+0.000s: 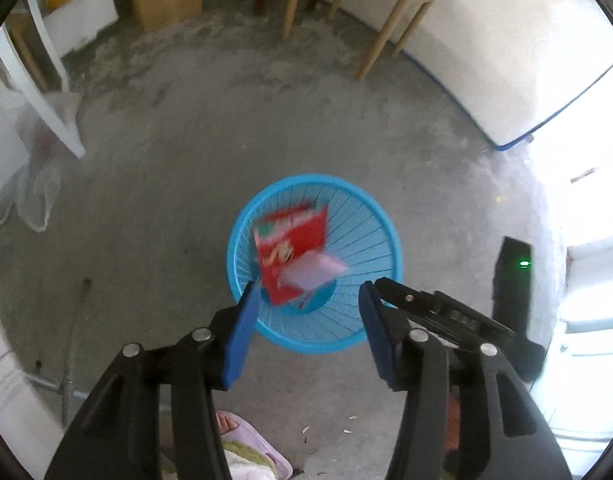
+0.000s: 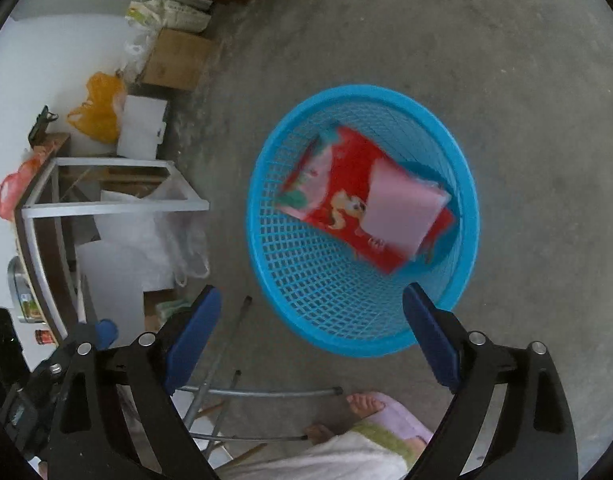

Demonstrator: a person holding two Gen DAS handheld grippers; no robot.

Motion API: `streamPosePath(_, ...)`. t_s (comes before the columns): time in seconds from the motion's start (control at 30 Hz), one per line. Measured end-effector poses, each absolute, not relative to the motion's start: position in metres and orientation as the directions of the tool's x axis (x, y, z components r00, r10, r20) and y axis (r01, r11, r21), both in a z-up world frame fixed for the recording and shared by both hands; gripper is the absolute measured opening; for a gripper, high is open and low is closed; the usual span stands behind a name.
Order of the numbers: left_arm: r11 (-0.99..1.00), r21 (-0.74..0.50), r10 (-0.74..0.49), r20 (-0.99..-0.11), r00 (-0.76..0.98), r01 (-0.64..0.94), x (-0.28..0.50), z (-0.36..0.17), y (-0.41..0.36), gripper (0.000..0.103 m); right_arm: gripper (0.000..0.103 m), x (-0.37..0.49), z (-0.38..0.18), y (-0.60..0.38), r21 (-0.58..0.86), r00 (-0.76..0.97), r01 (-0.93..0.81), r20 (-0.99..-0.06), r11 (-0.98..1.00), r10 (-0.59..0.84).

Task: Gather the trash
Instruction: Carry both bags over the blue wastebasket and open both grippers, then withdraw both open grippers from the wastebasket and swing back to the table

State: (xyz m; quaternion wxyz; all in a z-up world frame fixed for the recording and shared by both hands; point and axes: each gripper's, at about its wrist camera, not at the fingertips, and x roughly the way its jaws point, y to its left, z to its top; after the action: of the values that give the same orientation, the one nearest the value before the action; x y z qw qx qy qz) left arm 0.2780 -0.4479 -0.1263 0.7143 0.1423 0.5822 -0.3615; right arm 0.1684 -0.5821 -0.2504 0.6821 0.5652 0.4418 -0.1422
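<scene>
Concrete floor (image 1: 186, 160), cluttered edges. Blue basket (image 2: 462, 184) at 12 o'clock holds red packet (image 2: 346, 184) and pink sheet (image 2: 402, 208). Left gripper (image 1: 306, 304) and right gripper (image 2: 312, 312) both wide open, empty. No other trash identifiable; collection looks near done.

The grey concrete floor (image 2: 526, 80) carries a blue plastic basket (image 2: 306, 280), standing upright. A cardboard box (image 2: 176, 60), a wooden chair (image 1: 386, 20) and a white frame (image 2: 114, 204) also stand on the floor.
</scene>
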Motion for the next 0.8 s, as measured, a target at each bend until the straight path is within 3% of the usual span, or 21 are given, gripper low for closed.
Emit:
streamPosePath(0.2,0.636,-0.243,-0.468,-0.876,0.116,0.732,0.256,-0.043,-0.411,0.059,0.088,0.14,-0.226,-0.584,0.635,0.593,0.681,-0.77,0.364,0.235)
streamPosePath(0.43,0.643,-0.264,-0.575,-0.786,0.226,0.719,0.208,0.043,-0.309,0.071,0.088,0.108,-0.169,-0.56,0.609,0.631,0.625,-0.762,0.489,0.144)
streamPosePath(0.6,0.659,-0.296,-0.603,-0.758,0.25,0.692,0.147,0.044,-0.226,0.071,0.088,0.09,-0.123,-0.509,0.59,0.653,0.523,-0.741,0.615,0.156)
streamPosePath(0.8,0.75,-0.187,-0.517,-0.764,0.386,0.634,0.082,0.016,-0.126,0.071,0.088,0.088,-0.072,-0.459,0.582,0.671,0.366,-0.706,0.726,0.227)
